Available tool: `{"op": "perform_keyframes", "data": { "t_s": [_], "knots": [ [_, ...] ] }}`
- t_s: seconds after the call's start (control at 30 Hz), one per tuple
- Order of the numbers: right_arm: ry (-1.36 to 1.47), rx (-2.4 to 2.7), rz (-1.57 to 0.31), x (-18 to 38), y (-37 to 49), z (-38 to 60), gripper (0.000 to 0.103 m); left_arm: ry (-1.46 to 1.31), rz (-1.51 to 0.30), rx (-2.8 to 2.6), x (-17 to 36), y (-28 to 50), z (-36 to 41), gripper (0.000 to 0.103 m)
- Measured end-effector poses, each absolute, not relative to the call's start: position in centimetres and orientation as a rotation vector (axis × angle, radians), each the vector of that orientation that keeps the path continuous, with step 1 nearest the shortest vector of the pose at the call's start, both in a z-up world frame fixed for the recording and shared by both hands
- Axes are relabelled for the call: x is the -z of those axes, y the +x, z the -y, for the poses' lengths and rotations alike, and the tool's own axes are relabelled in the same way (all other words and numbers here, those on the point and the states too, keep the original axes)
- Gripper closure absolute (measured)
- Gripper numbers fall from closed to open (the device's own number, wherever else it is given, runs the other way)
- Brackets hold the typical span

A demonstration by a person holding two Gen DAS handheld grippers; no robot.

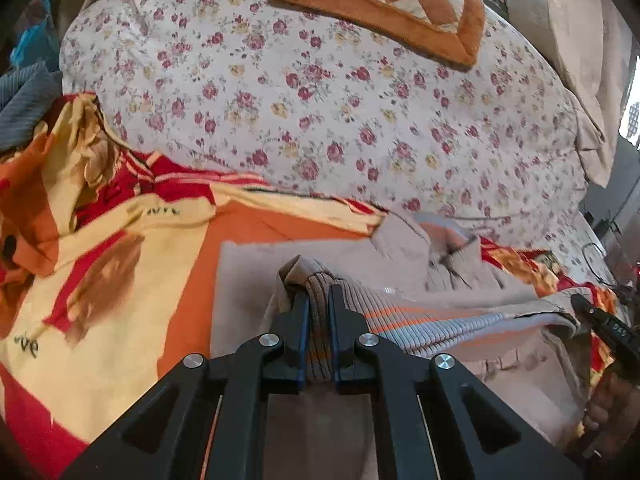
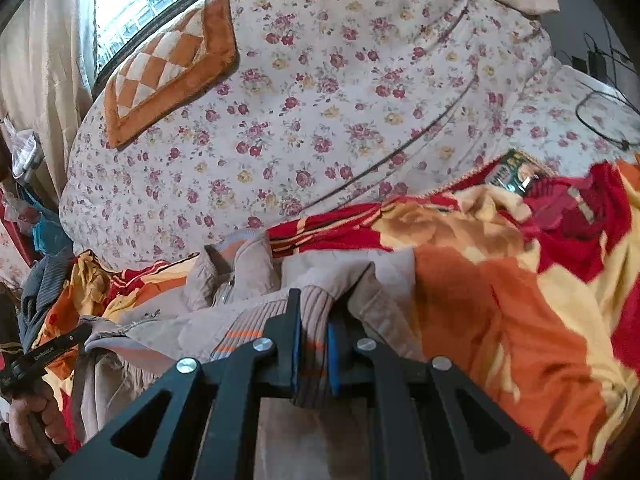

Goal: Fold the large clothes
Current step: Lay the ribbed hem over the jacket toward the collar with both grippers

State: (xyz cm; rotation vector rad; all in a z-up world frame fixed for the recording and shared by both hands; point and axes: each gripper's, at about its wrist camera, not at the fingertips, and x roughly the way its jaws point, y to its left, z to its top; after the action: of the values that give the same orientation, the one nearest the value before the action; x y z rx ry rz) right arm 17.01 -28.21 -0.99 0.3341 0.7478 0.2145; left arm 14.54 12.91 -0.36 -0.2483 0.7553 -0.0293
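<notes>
The left gripper [image 1: 319, 296] pinches the ribbed hem [image 1: 420, 326] of a beige jacket [image 1: 280, 264], and the right gripper [image 2: 316, 308] clamps the same hem [image 2: 316, 312] further along, likely so the bottom edge lifts evenly for a fold toward the collar. The jacket lies spread on the orange-and-red blanket [image 1: 120, 280] near the bed's front edge, with the floral quilt [image 1: 320, 120] beyond.

Bed under floral quilt [image 1: 360, 120]. Directly on it: orange checkered cushion [image 1: 384, 4] near window side, red-orange-yellow blanket [image 1: 120, 280] spread in front, beige jacket [image 1: 280, 264] atop blanket.
</notes>
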Motion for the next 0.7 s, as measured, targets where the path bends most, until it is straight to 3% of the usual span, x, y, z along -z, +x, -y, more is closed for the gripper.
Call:
{"op": "perform_keyframes", "data": {
  "t_s": [0.37, 0.6, 0.7],
  "knots": [
    [0.329, -0.135, -0.798, 1.4, 23.7, 26.7, 0.093, -0.247, -0.722, -0.016, 0.0, 20.3, -12.8, 0.103],
    [0.337, -0.136, -0.836, 5.0, 25.6, 26.7, 0.093, -0.180, -0.754, -0.073, 3.4, 22.1, -12.2, 0.101],
    [0.360, -0.158, -0.839, 5.8, 26.4, 27.0, 0.092, -0.174, -0.771, -0.126, 4.3, 22.6, -12.4, 0.088]
  ]
}}
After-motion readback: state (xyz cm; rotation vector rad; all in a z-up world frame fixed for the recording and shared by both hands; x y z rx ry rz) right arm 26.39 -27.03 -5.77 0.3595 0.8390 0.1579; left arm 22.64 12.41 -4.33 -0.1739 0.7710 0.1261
